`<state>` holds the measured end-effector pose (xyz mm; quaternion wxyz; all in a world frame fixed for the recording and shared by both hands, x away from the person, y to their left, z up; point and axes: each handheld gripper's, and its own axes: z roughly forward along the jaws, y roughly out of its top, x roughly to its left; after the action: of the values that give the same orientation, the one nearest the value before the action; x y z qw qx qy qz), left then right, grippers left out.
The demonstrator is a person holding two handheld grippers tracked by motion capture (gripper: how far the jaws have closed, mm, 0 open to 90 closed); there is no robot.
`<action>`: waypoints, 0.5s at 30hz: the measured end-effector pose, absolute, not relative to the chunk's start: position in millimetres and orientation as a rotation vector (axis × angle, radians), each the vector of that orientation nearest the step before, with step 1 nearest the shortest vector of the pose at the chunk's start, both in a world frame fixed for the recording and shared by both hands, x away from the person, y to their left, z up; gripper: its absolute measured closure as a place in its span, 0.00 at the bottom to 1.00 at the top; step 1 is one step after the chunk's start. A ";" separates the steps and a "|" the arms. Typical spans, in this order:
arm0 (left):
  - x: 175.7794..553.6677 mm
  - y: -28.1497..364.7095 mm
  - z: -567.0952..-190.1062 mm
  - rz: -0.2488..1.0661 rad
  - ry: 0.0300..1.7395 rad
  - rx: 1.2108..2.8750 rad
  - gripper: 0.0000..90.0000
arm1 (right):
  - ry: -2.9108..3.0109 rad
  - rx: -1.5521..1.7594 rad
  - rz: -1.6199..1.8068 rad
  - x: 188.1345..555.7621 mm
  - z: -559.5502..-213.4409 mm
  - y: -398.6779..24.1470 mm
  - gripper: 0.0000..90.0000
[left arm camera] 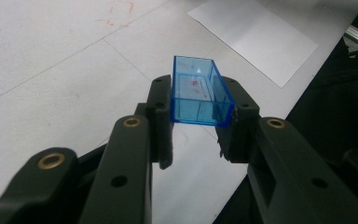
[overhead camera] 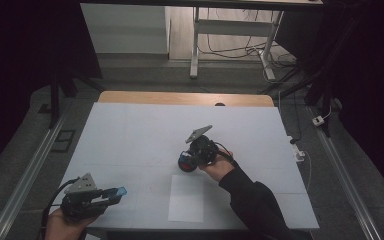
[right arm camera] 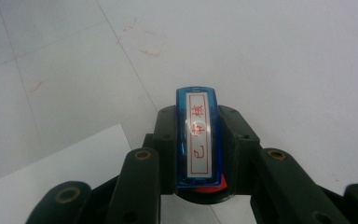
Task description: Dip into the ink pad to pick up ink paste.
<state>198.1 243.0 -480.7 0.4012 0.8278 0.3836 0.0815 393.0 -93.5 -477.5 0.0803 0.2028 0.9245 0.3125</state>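
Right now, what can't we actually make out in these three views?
- Stamp, right gripper view: its red base sits behind the blue top and the fingers; printing face hidden.
- Stamp, high view: too small and dark; label unreadable.
- Blue cap, left gripper view: side walls covered by the fingers.
- White paper sheet, left gripper view: cut off by the top edge.
- Left gripper, high view: the hand runs off the bottom edge.
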 end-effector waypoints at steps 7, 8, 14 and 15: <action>198.2 242.8 -480.6 0.206 0.970 2.096 0.77 | 2.729 0.536 0.867 385.0 -477.2 -86.0 0.78; 198.3 242.7 -480.6 0.206 0.969 2.097 0.77 | 2.727 0.534 0.864 384.6 -477.3 -85.7 0.78; 198.4 242.5 -480.7 0.205 0.969 2.098 0.77 | 2.740 0.570 0.898 387.8 -478.1 -88.7 0.78; 198.5 242.5 -480.7 0.204 0.968 2.099 0.77 | 2.744 0.582 0.906 388.6 -478.3 -89.6 0.78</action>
<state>198.5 242.5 -480.7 0.3989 0.8295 0.3824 0.0808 388.6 -89.6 -478.3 0.0966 0.1966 0.9265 0.3059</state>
